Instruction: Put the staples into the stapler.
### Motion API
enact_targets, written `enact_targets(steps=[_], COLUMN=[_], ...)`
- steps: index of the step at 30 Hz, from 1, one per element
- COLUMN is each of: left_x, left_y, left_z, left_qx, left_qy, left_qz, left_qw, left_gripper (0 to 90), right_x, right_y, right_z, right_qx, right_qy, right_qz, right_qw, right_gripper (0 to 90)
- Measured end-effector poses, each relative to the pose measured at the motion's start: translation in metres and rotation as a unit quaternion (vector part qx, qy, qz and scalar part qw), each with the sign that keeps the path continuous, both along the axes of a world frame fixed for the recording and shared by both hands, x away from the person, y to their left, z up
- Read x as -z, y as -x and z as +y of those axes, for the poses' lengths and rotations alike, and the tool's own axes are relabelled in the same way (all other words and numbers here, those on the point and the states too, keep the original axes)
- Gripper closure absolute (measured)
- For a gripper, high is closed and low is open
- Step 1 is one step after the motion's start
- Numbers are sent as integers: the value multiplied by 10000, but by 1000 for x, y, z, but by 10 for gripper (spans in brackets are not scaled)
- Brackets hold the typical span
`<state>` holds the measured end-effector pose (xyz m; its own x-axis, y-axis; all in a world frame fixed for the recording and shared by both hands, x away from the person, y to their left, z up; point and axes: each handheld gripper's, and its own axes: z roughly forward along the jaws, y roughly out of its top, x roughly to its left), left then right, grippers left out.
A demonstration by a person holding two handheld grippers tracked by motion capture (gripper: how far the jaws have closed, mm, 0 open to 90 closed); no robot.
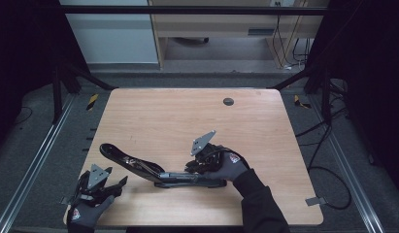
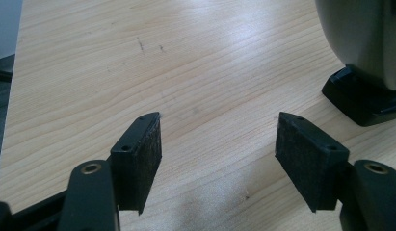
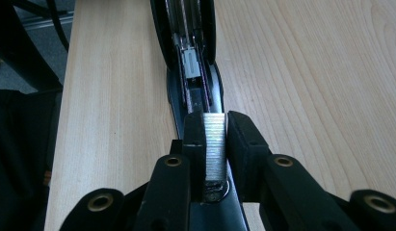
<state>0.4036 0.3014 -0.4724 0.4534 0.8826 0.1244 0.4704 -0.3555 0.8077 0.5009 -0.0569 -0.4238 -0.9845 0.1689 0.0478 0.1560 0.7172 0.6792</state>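
Note:
A black stapler [image 1: 139, 165] lies on the wooden table [image 1: 187, 116] near its front edge. Its lid is swung open and points up and to the left. In the right gripper view, my right gripper [image 3: 215, 139] is shut on a silver strip of staples [image 3: 215, 144]. It holds the strip just above the rear of the stapler's open magazine channel [image 3: 193, 67]. In the high view, that right gripper [image 1: 191, 169] sits over the stapler's base. My left gripper [image 1: 115, 177] rests at the table's front left corner, open and holding nothing [image 2: 217, 144]. The stapler's end [image 2: 362, 98] shows at its upper right.
A small dark round grommet [image 1: 228, 101] sits in the table near its far edge. Metal rails [image 1: 37, 155] run along both sides of the table. Cables [image 1: 323, 145] lie on the floor to the right, and a desk [image 1: 226, 24] stands behind.

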Motion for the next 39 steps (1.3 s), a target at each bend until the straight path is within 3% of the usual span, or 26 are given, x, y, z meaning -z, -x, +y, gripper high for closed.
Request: enact_targets(steps=[39], left_x=[0], left_y=[0], left_z=[-1], left_qx=[3], left_qy=[-10], left_qz=[1], left_qw=[10000], left_gripper=[329], right_x=[10], right_y=[1], right_z=[8], right_qx=[-125], right_qy=[313], right_qz=[-55], right_qw=[9994], right_gripper=[786])
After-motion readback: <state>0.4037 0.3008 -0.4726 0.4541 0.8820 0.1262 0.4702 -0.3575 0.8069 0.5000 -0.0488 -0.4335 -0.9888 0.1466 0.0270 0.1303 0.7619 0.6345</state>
